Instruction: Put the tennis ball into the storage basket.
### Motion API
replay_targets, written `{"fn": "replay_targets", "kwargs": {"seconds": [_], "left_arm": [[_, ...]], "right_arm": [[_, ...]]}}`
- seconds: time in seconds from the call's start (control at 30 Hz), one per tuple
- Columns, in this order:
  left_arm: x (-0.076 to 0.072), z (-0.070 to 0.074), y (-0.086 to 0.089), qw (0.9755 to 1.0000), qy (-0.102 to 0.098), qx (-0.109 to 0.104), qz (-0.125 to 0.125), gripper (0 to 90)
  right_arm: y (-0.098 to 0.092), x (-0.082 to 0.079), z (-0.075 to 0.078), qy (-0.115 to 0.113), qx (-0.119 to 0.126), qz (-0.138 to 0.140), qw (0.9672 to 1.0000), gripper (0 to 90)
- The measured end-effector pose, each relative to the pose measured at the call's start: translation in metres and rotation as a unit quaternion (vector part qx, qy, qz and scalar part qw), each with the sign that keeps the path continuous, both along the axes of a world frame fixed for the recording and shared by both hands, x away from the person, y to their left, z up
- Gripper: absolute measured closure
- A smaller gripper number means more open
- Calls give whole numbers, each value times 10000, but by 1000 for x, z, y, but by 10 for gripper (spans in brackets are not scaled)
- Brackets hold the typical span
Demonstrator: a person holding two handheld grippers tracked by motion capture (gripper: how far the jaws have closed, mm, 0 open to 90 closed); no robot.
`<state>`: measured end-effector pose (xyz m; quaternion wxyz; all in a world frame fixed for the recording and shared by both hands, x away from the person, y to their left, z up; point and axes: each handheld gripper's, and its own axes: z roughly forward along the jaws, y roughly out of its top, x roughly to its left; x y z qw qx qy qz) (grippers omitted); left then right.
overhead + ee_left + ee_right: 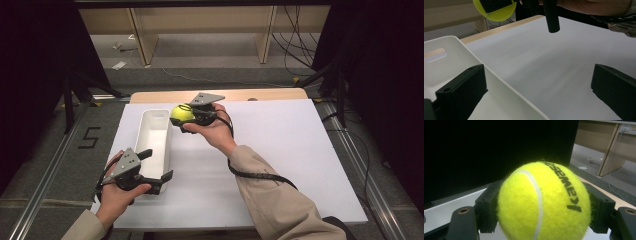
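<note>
A yellow tennis ball hangs above the far right rim of a white oblong bin, with my right gripper shut on it. In the right gripper view the ball sits between both black pads, pressed from each side. My left gripper stands open at the bin's near end. In the left gripper view its jaws straddle the bin's right wall without pressing on it, one inside the bin and one over the white board. The ball shows at the top there, high above the bin.
The bin rests on a white board laid over a wooden table. A metal rail runs along the left edge. Cables lie on the floor beyond the table, by wooden furniture legs.
</note>
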<state>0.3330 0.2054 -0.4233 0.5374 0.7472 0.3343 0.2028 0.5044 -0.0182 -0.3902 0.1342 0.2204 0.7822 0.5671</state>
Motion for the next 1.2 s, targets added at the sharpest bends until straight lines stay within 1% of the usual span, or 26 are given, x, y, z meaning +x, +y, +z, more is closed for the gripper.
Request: {"fn": "replay_targets", "kwargs": {"seconds": [1.2], "left_arm": [[0,0,0,10000,10,-5,10,0]], "right_arm": [[21,-1,0,10,-64,139,9999,271]]}}
